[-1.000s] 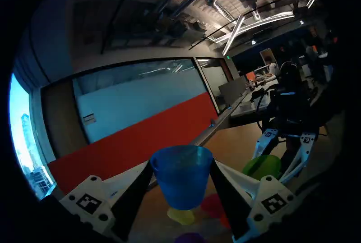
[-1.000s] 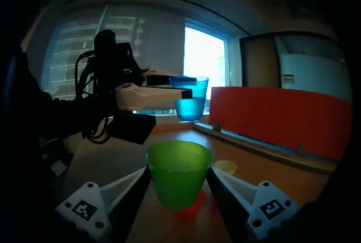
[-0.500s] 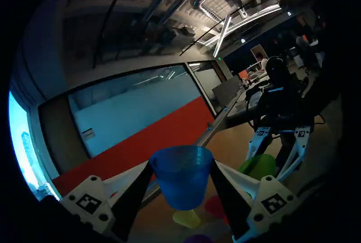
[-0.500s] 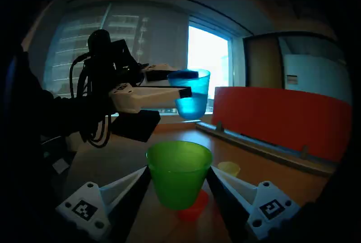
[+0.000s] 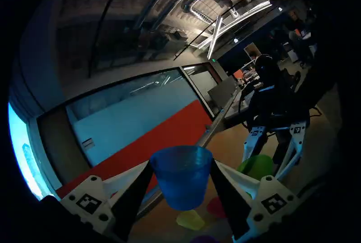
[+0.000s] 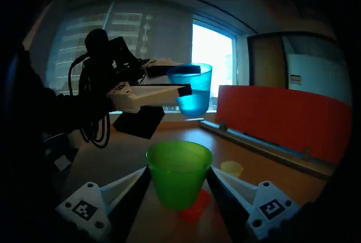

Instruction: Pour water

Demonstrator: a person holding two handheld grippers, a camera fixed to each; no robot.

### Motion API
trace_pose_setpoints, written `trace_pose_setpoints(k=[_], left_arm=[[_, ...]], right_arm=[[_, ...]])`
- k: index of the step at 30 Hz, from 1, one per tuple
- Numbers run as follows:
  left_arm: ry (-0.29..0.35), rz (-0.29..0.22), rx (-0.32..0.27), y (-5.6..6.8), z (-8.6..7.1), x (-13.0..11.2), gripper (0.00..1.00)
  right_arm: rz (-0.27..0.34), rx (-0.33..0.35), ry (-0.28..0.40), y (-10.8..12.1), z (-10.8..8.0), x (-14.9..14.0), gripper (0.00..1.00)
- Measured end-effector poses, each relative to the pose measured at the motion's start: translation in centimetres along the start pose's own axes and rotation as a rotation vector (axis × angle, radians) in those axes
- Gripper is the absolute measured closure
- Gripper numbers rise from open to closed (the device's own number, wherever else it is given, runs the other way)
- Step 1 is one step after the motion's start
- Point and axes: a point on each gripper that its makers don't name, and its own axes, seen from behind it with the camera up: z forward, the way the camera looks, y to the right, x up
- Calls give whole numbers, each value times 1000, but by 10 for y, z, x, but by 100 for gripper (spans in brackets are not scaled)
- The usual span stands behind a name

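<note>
Holding the blue cup squeezed in the left gripper, up high, nearly upright. Squeezing the green cup in the right gripper, lower and nearer. Must bring blue over green, then tip

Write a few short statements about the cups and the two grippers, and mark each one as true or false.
1. The left gripper is shut on a blue cup. True.
2. The right gripper is shut on a green cup. True.
3. The blue cup is turned upside down. False: its opening faces up.
4. The green cup is held higher than the blue cup. False: in the right gripper view the blue cup is above the green cup.
5. A yellow cup sits inside the green cup. False: the yellow cup stands on the table, apart from the green cup.
</note>
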Motion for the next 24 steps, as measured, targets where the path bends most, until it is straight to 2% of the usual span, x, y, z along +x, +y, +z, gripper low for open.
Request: trace_pose_setpoints(k=[15,24], left_arm=[[11,72,-14,6,0,7,13],[15,134,-25,11,0,12,13]], right_arm=[[-3,28,-7,-5,2,0,12],[-4,43,-7,-10,4,0,12]])
